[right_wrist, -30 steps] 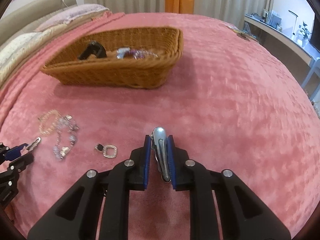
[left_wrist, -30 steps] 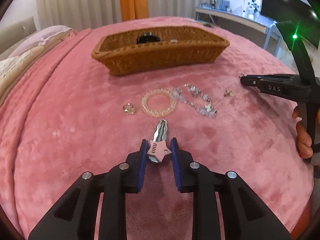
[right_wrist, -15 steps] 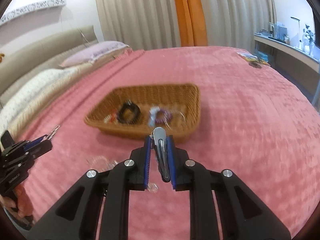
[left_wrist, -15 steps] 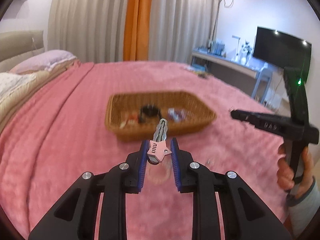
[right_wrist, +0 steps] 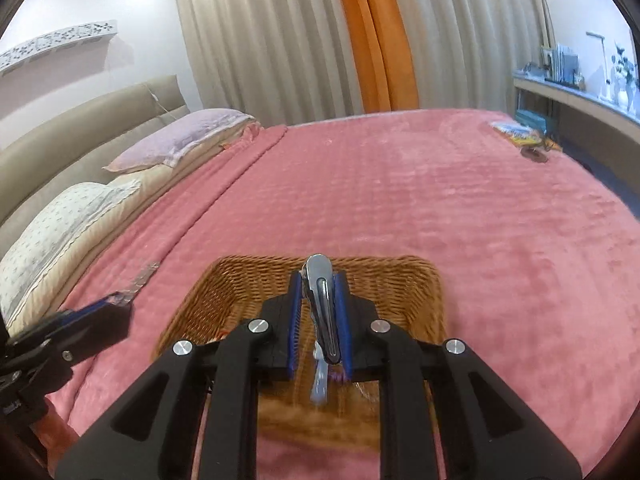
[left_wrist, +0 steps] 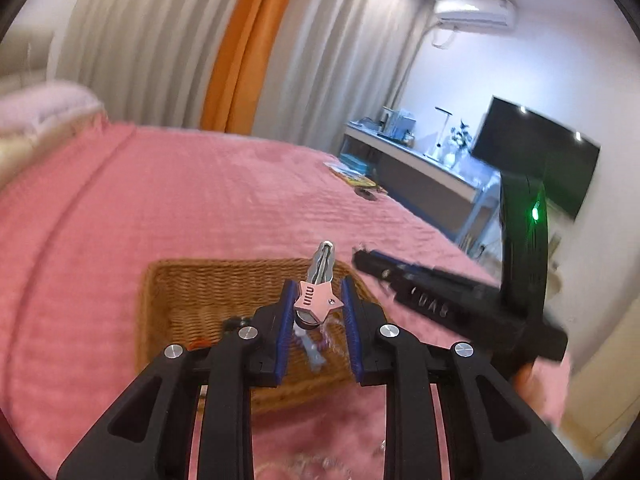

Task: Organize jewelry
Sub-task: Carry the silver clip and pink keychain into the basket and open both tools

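Observation:
My left gripper (left_wrist: 316,292) is shut on a hair clip with a pink star (left_wrist: 318,300) and holds it above the wicker basket (left_wrist: 192,292). My right gripper (right_wrist: 319,280) is shut on a silver hair clip (right_wrist: 322,304) and holds it above the same basket (right_wrist: 416,288). The right gripper also shows in the left wrist view (left_wrist: 368,258), just right of the star clip. The left gripper shows at the lower left of the right wrist view (right_wrist: 120,300). Blurred jewelry lies inside the basket under both grippers.
The basket stands on a pink blanket (right_wrist: 440,200) on a bed. Pillows (right_wrist: 184,136) lie at the left. A desk (left_wrist: 420,160) and a dark screen (left_wrist: 536,160) stand at the right. Small items (right_wrist: 524,140) lie at the bed's far right edge.
Both grippers have risen and moved forward over the basket with their clips. The loose jewelry on the blanket has dropped out of view below.

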The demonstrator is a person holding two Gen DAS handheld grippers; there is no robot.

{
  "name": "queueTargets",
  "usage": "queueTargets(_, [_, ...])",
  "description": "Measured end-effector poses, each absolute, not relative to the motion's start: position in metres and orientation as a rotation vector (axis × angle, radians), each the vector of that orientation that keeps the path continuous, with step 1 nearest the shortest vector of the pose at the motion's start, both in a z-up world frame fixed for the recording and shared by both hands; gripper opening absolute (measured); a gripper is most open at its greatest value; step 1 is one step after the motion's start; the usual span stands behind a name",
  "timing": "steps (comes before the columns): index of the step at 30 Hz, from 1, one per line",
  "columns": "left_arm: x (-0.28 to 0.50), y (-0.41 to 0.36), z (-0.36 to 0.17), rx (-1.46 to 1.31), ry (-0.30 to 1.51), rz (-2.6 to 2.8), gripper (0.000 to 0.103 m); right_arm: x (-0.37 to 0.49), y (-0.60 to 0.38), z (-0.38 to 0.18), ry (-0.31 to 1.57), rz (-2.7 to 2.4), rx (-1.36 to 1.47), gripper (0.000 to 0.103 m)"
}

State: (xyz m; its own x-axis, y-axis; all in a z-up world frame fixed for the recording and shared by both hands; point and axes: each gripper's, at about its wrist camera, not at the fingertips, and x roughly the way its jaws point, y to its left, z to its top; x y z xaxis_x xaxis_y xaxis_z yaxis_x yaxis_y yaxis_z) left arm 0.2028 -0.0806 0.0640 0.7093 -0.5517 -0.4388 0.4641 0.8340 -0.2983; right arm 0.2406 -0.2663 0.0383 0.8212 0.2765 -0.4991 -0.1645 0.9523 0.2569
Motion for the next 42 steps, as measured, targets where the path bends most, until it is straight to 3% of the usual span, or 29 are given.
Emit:
queueTargets(10, [0.27,-0.089,-0.004,-0.107,0.662,-0.46,0.022,0.301,-0.259,-0.024,0.711,0.224,0.2,0.014])
queueTargets(19, [0.276,-0.082,-0.018,-0.103,0.709,-0.443,0.025,0.307,-0.253,-0.042,0.802,0.221,0.185,0.015])
queueTargets(20, [0.275,-0.081,-0.017,-0.107,0.708,-0.443,0.034,0.307,-0.254,-0.041,0.809,0.225,0.189,0.02])
queueTargets(23, [0.264,-0.078,-0.009,-0.113,0.674,-0.43,0.042,0.302,-0.257,-0.038,0.805,0.231,0.206,0.051])
queueTargets(35, [0.168,-0.054,0.057,-0.077,0.509,-0.465,0.046,0.206,-0.25,0.022,0.622,0.243,0.146,0.051])
queueTargets(42, [0.118,-0.026,0.058,-0.108,0.479,-0.42,0.046,0.141,-0.236,0.013,0.606,0.242,0.071,0.051])
